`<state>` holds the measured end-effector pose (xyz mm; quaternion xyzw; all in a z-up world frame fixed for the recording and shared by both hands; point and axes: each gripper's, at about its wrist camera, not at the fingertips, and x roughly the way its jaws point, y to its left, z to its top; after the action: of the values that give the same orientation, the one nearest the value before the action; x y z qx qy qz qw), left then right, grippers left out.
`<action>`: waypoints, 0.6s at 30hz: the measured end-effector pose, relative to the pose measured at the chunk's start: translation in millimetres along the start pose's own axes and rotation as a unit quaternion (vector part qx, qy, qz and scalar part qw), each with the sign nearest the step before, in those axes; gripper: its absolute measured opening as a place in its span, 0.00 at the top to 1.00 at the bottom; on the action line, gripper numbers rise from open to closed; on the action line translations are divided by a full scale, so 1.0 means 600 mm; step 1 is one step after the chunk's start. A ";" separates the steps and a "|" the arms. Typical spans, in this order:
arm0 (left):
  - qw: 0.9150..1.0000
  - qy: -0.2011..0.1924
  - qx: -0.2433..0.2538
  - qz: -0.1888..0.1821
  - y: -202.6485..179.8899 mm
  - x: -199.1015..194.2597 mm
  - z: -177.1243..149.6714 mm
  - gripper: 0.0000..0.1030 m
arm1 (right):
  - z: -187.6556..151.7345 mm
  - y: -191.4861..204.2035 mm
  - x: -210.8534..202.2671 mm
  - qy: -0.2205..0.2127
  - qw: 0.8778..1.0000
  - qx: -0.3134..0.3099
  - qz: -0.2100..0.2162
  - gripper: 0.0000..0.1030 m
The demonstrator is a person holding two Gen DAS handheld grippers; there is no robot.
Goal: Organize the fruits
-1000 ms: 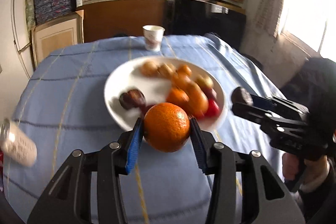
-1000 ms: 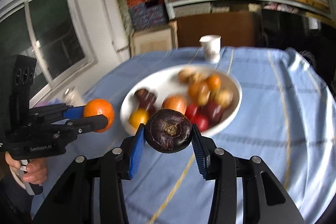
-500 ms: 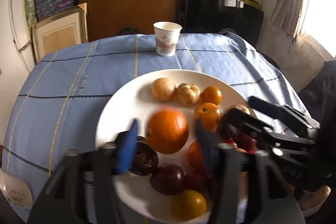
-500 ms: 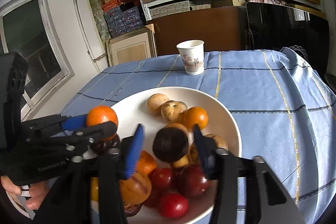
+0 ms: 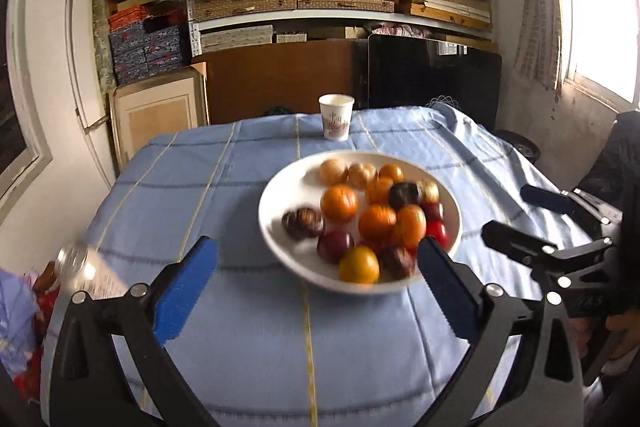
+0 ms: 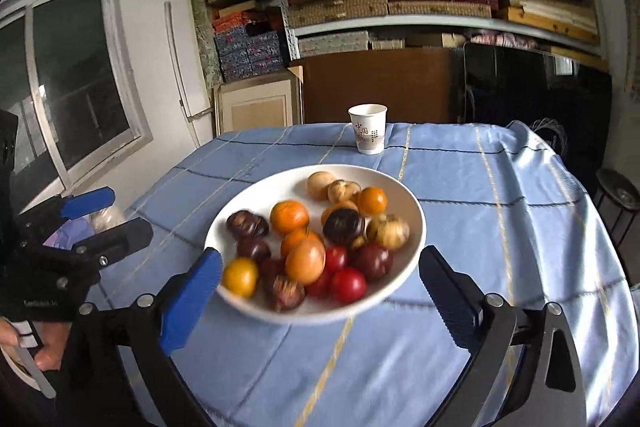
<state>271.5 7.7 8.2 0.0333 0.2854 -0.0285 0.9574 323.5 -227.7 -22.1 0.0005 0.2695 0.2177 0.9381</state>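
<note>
Left hand-held gripper (image 5: 318, 273): jaws have just been opening and stand spread wide, nothing between them, at the lower centre of its own view.
Right hand-held gripper (image 6: 320, 277): jaws likewise just opened, wide and empty, low in its own view.
Fruits (image 6: 316, 239): oranges, dark purple, red, yellow and tan pieces piled together in the white plate (image 6: 256, 195).
Plate: centre of the frame, on the blue-clothed tabletop (image 6: 500, 227).
Paper cup (image 6: 368, 133): upright beyond the plate, apart from it.
</note>
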 end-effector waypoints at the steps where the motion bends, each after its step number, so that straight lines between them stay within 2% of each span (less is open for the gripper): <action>1: 1.000 0.001 -0.001 0.002 -0.001 -0.006 -0.012 0.04 | -0.012 0.003 -0.010 0.000 1.000 -0.010 -0.003 0.04; 7: 1.000 0.003 -0.025 -0.004 0.003 -0.033 -0.058 0.04 | -0.050 -0.003 -0.049 -0.003 1.000 -0.011 -0.012 0.03; 12: 1.000 0.003 -0.029 0.011 0.008 -0.039 -0.071 0.04 | -0.063 -0.014 -0.075 -0.015 1.000 0.002 -0.013 0.03; 18: 0.999 0.015 -0.027 0.024 0.007 -0.028 -0.074 0.04 | -0.074 -0.004 -0.068 -0.003 1.000 -0.012 -0.016 0.03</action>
<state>233.7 16.1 -19.7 0.0145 0.2998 0.0030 0.9539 270.9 -251.5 -39.7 -0.0148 0.2640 0.2061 0.9421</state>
